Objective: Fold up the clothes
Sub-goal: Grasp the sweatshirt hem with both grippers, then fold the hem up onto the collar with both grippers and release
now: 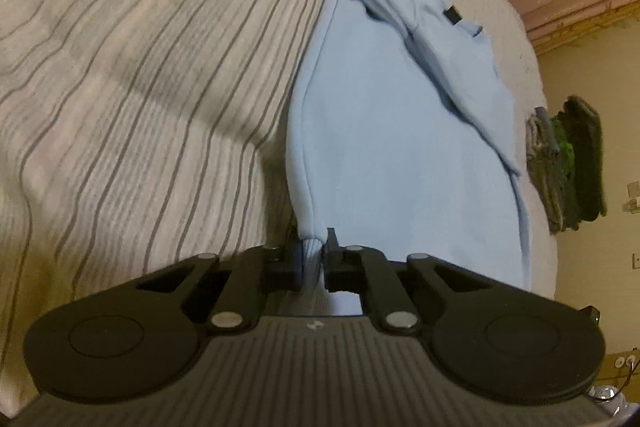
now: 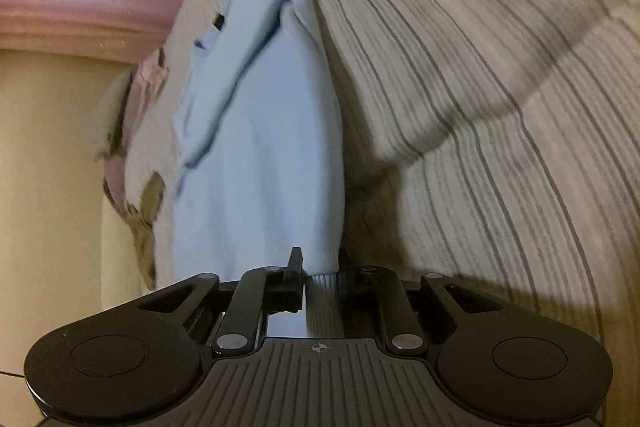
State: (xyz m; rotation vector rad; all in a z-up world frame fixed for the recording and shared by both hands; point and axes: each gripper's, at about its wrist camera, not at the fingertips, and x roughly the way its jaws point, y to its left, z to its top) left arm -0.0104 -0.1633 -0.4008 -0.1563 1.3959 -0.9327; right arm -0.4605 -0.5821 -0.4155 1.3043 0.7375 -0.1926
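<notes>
The big striped beige bed cover (image 1: 120, 67) carries the soft light blue sweatshirt (image 1: 400, 155), stretching long and straight away from both grippers, the left gripper (image 1: 313, 253) and right gripper (image 2: 320, 267) each with jaws clamped on its ribbed hem.

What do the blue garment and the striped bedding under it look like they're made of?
Light blue garment: looks like soft, thick knit, probably cotton fleece; matte, with a ribbed hem pinched in both grippers' jaws. Striped bedding: seemingly a thin woven cotton sheet, matte beige with fine grey stripes, lying in soft folds. Exact fibres cannot be told.
</notes>
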